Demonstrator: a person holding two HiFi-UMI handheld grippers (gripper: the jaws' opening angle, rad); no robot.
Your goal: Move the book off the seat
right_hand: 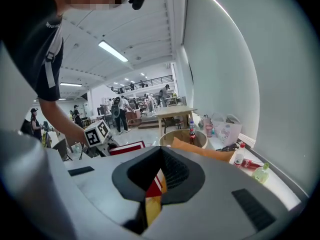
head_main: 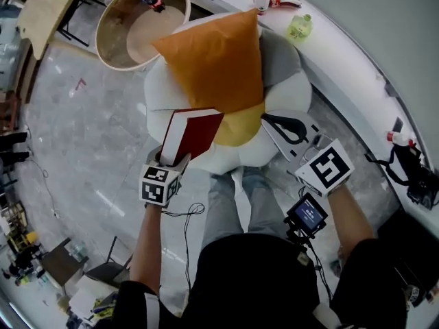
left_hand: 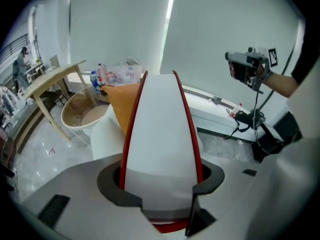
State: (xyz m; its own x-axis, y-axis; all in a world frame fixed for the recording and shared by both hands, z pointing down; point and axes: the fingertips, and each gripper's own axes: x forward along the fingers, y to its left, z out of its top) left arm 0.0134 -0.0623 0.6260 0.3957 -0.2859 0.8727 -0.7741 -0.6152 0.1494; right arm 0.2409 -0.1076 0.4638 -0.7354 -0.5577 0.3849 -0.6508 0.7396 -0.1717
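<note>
Grey floor [head_main: 89, 156] is carrying one white seat [head_main: 161, 88]; one red book [head_main: 195, 134] is hanging over the seat's front.
Two grippers: left gripper [head_main: 173, 157] is clamping the book, right gripper [head_main: 281, 127] beside the seat is closed, empty; only the left gripper view is showing pads [left_hand: 112, 181] on both covers.

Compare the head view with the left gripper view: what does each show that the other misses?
Head view only: the yellow cushion and the cover face of the book. Left gripper view only: its white page edge clamped between the left hand-held gripper's pads. Both: the book, the orange cushion, the white seat and the right hand-held gripper.
</note>
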